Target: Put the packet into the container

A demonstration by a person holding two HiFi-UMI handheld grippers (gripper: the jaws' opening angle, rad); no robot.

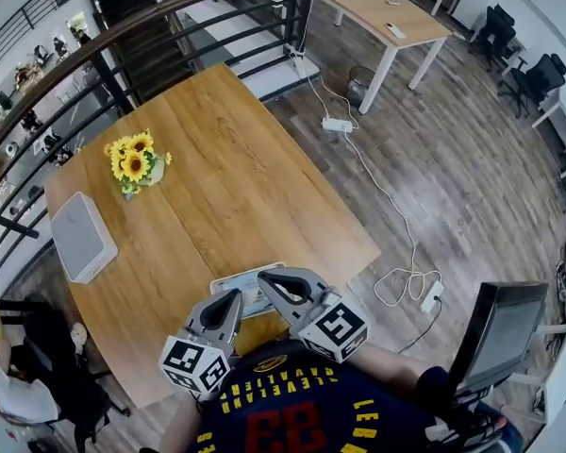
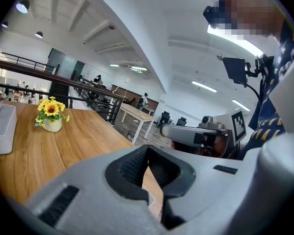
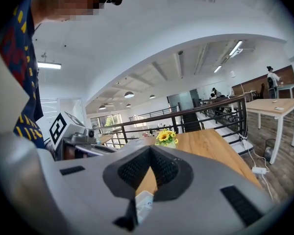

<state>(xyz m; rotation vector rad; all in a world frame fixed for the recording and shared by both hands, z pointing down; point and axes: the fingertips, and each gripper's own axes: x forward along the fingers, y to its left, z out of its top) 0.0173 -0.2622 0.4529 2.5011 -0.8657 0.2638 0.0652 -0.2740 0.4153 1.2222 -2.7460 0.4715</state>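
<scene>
Wooden and honey-coloured, the table (image 1: pixel 226 177) filled the middle of the head view, with a dark metal railing (image 1: pixel 170 26) running past its far side. A small pot of sunflowers (image 1: pixel 135 159) stood near the far left edge. A white box (image 1: pixel 83 237) with rounded corners lay closer to the person on that same left side, well apart from both tools; it may have been the container, though nothing confirmed it.

Both tools were held side by side over the table's near edge, close to the person's dark shirt with yellow lettering. The left tool (image 1: pixel 234 297) had its jaws pressed together with nothing between them, and its own view (image 2: pixel 147 153) showed the ribbed pads meeting at the tips. The right tool (image 1: pixel 267 278) was likewise pressed together and empty, as its own view (image 3: pixel 151 153) made plain.

What looked like the packet (image 1: pixel 252 295), a pale flat rectangle, lay on the table just beneath and between the two tool tips, partly hidden by them. In the right gripper view a white corner of it (image 3: pixel 144 202) showed below the closed jaws. Whether either tool touched it could not be told.

A white power strip (image 1: pixel 337 125) with a trailing cable lay on the plank floor to the right of the table.
</scene>
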